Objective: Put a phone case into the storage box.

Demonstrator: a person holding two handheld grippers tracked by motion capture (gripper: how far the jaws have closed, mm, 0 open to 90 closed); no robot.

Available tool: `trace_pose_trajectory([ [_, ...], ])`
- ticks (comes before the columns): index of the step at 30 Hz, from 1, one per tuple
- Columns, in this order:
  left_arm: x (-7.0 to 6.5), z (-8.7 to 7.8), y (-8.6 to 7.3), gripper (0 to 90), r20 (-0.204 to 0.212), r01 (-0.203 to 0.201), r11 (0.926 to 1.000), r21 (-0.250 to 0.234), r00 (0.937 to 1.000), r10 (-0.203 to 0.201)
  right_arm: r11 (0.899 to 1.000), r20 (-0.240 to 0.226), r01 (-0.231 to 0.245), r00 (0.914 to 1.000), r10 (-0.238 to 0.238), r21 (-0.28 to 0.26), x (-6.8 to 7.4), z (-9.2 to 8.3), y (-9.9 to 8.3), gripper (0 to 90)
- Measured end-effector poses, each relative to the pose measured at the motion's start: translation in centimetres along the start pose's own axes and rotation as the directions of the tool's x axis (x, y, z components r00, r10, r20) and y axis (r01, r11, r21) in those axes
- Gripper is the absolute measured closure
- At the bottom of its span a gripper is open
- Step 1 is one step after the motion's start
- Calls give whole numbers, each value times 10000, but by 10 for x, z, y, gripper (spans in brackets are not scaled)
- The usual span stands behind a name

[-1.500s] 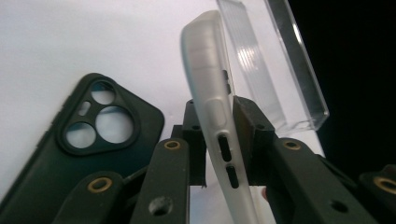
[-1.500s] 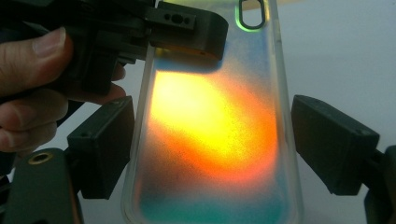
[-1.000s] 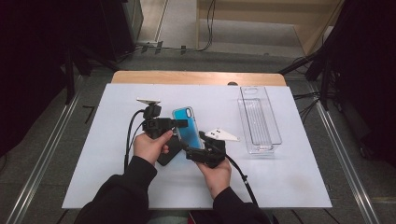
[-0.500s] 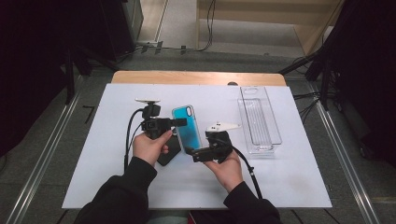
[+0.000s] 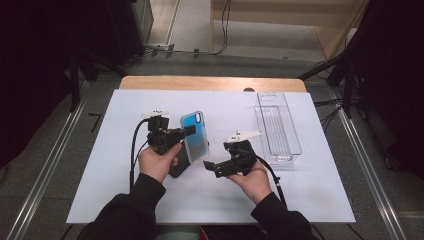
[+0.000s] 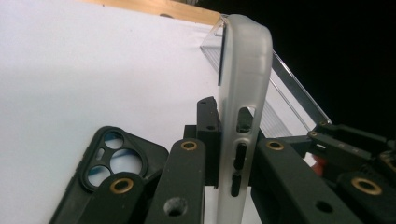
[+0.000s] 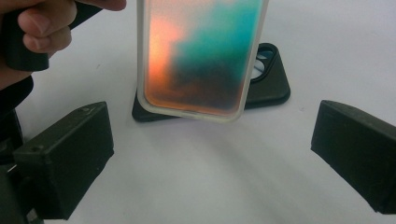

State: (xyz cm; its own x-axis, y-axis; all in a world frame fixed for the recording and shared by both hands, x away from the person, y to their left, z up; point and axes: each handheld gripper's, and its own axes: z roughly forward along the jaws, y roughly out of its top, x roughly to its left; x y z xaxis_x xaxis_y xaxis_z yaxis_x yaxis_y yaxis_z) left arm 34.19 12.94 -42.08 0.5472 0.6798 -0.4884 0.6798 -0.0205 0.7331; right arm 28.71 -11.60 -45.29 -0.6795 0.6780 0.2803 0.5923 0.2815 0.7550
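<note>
Two hand-held grippers over a white table, one holding a phone case.

The left gripper (image 5: pixel 187 132) clamps a blue phone case (image 5: pixel 195 136) upright between its jaws, above a black case (image 5: pixel 179 162). The right gripper (image 5: pixel 210 167), jaws spread wide and empty, faces the blue case from just beside it.

We see a phone case (image 7: pixel 203 56) with a frosted, matt translucent plastic rim and a glossy teal-and-orange back, and beneath it a matt black case (image 7: pixel 268 86) that looks rubbery. The tray (image 5: pixel 278 126) is clear, ribbed glossy plastic; the table (image 5: pixel 305 185) is smooth matt white, edged in wood.
</note>
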Motion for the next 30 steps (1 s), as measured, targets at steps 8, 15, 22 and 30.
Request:
trace_pose_trajectory([
  [8, -4, -3, -15, 855, 198, -757, 9957, -534, 9968, 769, 9988, -268, 340, 9990, -350, -363, -3, -5, -2, 0],
  [15, -7, -10, -22, 856, -167, -1018, 9899, -984, 9948, 1007, 9983, -225, 360, 9991, -371, -450, -8, -2, 0, 0],
  [22, -14, -15, -29, 856, -302, -1191, 9846, -1283, 9928, 1161, 9972, -197, 171, 9996, -186, -731, -5, 4, 3, 0],
  [30, -16, -14, -34, 855, -228, -1049, 9869, -1222, 9944, 1029, 9952, -234, -1, 9997, -22, -980, 3, 10, 9, 0],
])
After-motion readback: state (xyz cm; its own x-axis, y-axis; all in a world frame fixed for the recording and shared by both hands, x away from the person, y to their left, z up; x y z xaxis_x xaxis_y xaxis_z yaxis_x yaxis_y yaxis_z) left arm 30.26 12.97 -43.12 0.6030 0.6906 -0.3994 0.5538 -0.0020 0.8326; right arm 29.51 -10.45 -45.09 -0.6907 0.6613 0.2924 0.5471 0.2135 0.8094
